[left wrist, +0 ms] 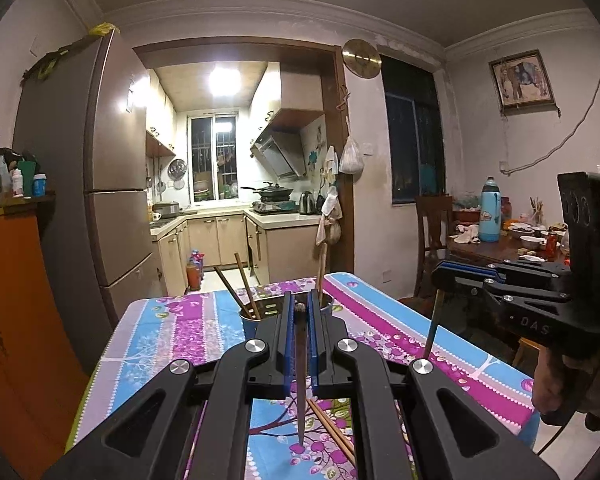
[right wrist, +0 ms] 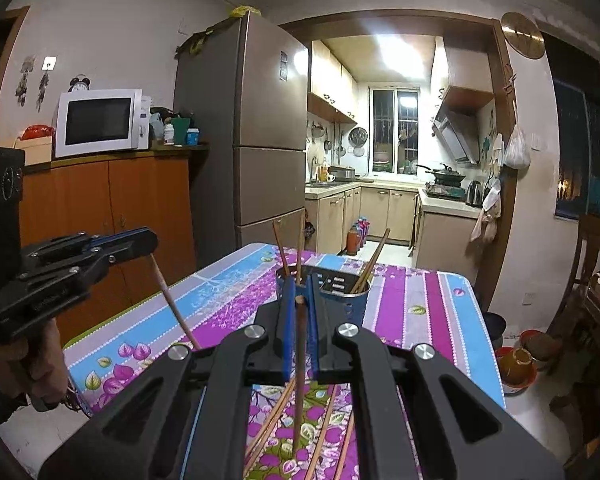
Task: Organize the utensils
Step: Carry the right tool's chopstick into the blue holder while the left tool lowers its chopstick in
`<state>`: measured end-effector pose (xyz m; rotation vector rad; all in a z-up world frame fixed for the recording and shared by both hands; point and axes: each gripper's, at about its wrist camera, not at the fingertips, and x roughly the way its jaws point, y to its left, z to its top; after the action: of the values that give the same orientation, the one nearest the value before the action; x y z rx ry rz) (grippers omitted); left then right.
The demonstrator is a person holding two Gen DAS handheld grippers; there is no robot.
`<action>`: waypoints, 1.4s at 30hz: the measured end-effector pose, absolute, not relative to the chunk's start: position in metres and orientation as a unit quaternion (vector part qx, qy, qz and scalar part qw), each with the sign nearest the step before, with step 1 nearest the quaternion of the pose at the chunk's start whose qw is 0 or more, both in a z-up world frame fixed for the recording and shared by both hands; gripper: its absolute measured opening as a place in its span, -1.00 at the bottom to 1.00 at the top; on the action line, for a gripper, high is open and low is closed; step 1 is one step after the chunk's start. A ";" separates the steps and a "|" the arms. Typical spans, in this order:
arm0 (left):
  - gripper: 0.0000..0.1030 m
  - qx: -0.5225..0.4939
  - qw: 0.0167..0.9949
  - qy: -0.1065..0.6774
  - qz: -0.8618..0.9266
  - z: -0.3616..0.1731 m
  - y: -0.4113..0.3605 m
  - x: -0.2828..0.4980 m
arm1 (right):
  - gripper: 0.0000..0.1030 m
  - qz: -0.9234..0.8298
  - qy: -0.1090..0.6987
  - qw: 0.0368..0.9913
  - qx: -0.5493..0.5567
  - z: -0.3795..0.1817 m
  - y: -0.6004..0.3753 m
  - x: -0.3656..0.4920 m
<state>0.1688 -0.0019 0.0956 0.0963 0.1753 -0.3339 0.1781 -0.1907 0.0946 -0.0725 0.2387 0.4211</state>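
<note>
Left wrist view: the left claw (left wrist: 300,312) pinches a dark brown wooden chopstick (left wrist: 301,380) hanging tip-down; the right claw (right wrist: 298,300) pinches another dark chopstick (right wrist: 299,380). Each tip should be steadied above the blue metal utensil cup (right wrist: 358,300) near the flowered desk's (left wrist: 172,340) far edge before lowering. It holds several chopsticks; more lie near the near edge.

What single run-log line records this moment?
left gripper: shut on chopstick | right gripper: shut on chopstick | utensil holder: ahead on table | loose chopsticks: below

The loose chopsticks (right wrist: 276,412) lie mostly hidden beneath the right gripper's frame.
</note>
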 end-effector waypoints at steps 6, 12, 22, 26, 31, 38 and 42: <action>-0.85 0.046 0.979 0.110 -0.163 0.108 -0.004 0.169 | -0.91 0.206 0.111 0.972 -0.034 0.104 -0.191 0.188; -0.85 0.048 0.979 0.115 -0.160 0.121 -0.006 0.176 | -0.91 0.207 0.110 0.972 -0.032 0.115 -0.192 0.197; -0.85 0.048 0.980 0.106 -0.159 0.147 -0.015 0.197 | -0.91 0.206 0.102 0.973 -0.030 0.152 -0.193 0.216; -0.85 0.044 0.981 0.106 -0.155 0.157 -0.017 0.210 | -0.91 0.206 0.096 0.973 -0.034 0.166 -0.192 0.227; -0.85 0.039 0.984 0.095 -0.147 0.177 -0.020 0.227 | -0.91 0.207 0.091 0.973 -0.037 0.183 -0.188 0.246; -0.85 0.038 0.987 0.079 -0.136 0.208 -0.024 0.254 | -0.91 0.202 0.079 0.976 -0.034 0.212 -0.190 0.275; -0.85 0.038 0.988 0.071 -0.131 0.222 -0.028 0.269 | -0.91 0.197 0.073 0.977 -0.032 0.227 -0.193 0.296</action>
<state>0.2690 -0.0279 0.2224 0.0761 0.1419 -0.2639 0.2957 -0.1926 0.2271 -0.0646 0.1481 0.3968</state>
